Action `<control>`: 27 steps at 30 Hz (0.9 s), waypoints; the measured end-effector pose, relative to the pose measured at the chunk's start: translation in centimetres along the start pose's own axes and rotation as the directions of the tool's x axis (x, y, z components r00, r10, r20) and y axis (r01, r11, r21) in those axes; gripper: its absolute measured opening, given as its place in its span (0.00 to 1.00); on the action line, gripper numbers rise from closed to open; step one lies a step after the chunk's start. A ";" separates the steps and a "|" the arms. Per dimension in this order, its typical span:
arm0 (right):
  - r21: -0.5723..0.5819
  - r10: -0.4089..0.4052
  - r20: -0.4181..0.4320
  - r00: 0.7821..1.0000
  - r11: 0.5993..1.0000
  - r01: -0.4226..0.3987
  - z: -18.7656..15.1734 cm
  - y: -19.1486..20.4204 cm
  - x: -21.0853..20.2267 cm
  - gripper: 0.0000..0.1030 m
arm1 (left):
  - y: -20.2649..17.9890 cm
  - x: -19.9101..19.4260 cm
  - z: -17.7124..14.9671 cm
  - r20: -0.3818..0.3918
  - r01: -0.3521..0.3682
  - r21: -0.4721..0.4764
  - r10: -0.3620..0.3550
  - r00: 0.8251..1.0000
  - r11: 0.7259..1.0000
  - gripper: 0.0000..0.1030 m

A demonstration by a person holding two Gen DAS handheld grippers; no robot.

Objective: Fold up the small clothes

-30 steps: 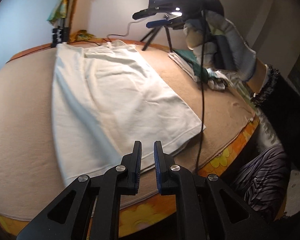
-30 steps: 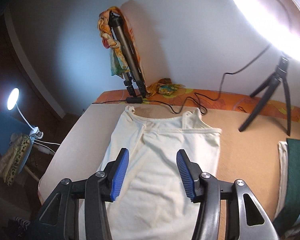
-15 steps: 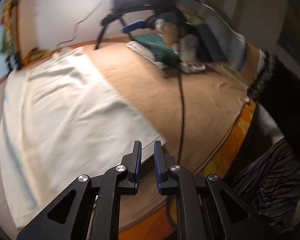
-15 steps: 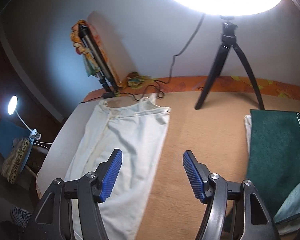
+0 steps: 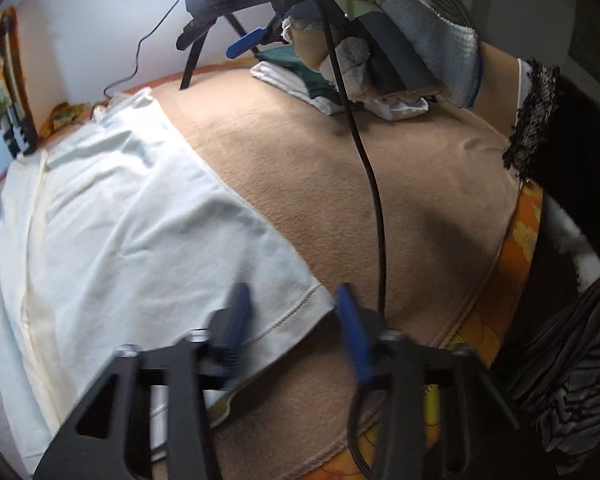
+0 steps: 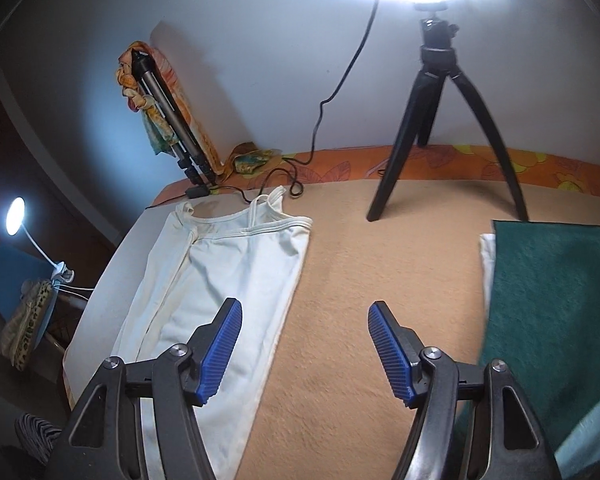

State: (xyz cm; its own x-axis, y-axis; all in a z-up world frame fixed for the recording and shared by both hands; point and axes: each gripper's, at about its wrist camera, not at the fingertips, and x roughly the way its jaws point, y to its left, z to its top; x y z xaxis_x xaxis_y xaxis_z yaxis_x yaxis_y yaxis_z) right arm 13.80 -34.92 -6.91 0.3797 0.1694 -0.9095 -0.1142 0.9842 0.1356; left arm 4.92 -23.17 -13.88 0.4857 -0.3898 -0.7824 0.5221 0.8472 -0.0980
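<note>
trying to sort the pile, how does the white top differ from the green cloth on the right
The white top lies spread flat in a single layer, straps toward the wall; the green cloth is folded and sits on top of another white piece. The white top is plain cream; the green cloth has a pale checked band near its edge. The white top lies left of the open right hand-held gripper, the green cloth right of it. Both rest on the tan blanket.

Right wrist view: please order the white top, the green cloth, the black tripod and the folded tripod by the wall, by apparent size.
1. white top, largest
2. green cloth, cut off by the frame edge, so unsure against the top
3. black tripod
4. folded tripod, smallest, though it stands farther away
</note>
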 end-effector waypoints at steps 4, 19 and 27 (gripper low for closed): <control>0.028 0.016 -0.022 1.000 0.999 -0.016 0.3 -0.1 2.6 0.66 | 1.2 -0.7 -0.3 0.038 0.057 -0.081 -0.054 0.998 0.995 0.08; 0.037 -0.057 -0.074 0.996 0.998 0.060 3.5 2.0 11.1 0.46 | 3.6 -3.9 -1.7 0.166 0.115 -0.291 -0.068 0.984 0.950 0.07; 0.082 -0.151 -0.062 0.987 0.984 0.156 3.9 2.4 12.4 0.03 | 5.3 -5.9 -3.1 0.231 0.134 -0.348 -0.054 0.971 0.928 0.07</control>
State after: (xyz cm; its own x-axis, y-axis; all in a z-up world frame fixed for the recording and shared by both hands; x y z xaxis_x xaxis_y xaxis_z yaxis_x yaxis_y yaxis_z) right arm 21.79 -30.23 -16.38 0.3351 0.0154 -0.9420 0.0223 0.9995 0.0243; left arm 2.67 -15.31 -11.70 0.6055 -0.5078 -0.6127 0.3055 0.8593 -0.4103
